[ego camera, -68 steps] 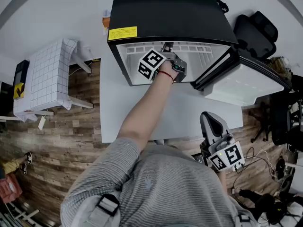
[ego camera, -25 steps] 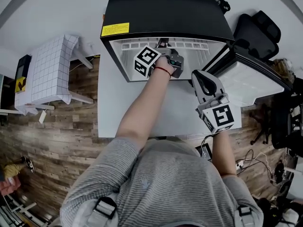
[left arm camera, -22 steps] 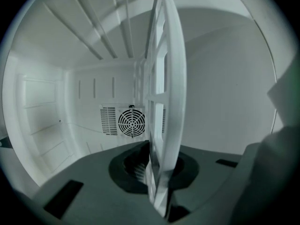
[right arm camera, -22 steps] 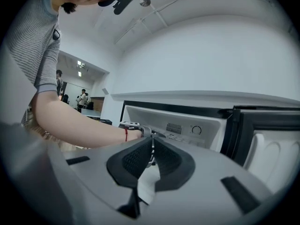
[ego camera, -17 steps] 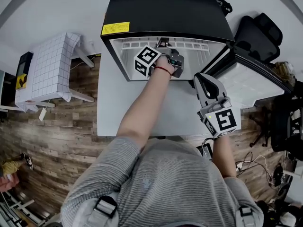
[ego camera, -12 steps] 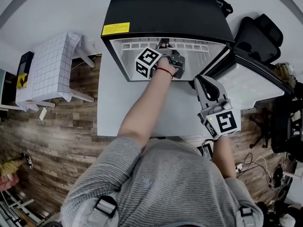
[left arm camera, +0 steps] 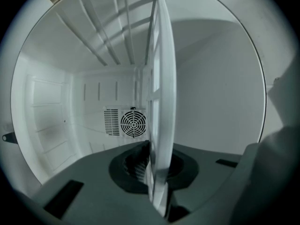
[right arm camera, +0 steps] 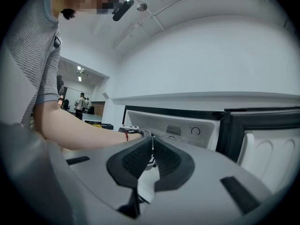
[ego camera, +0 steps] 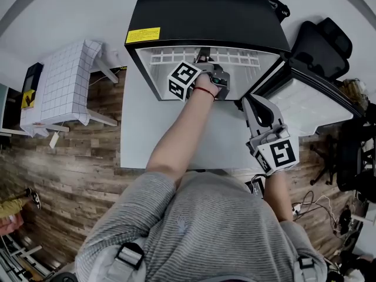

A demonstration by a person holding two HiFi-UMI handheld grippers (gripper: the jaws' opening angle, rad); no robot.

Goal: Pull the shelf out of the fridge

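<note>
While the left gripper (left arm camera: 157, 170) stays clamped on the front rim of the shelf (left arm camera: 161, 78), narrow jaws pinching that white edge, the real mover has been the other hand. The right gripper (right arm camera: 151, 156) was down by the person's waist a few seconds back. Now it hangs over the desk (ego camera: 164, 140) just beside the open door (ego camera: 305, 104), its pads pressed together on nothing. For the last second it has barely budged.

And the shelf? It is inside the fridge (ego camera: 205, 10), high in the cavity, its white grid showing at the mouth. Perhaps a touch more grid shows than half a second ago (the head camera shifts too, so I won't swear to it). My read: the grip is secure and the pull has hardly begun. The empty right gripper looks placed to catch the shelf's free side as it slides out.

Writing is slim pickings. A yellow label (ego camera: 143, 36) sits on the fridge's black top near the front left corner, print too small to read. Each gripper's cube (ego camera: 183, 80) carries black-and-white square markers, patterns rather than words. No brand name is legible anywhere.
</note>
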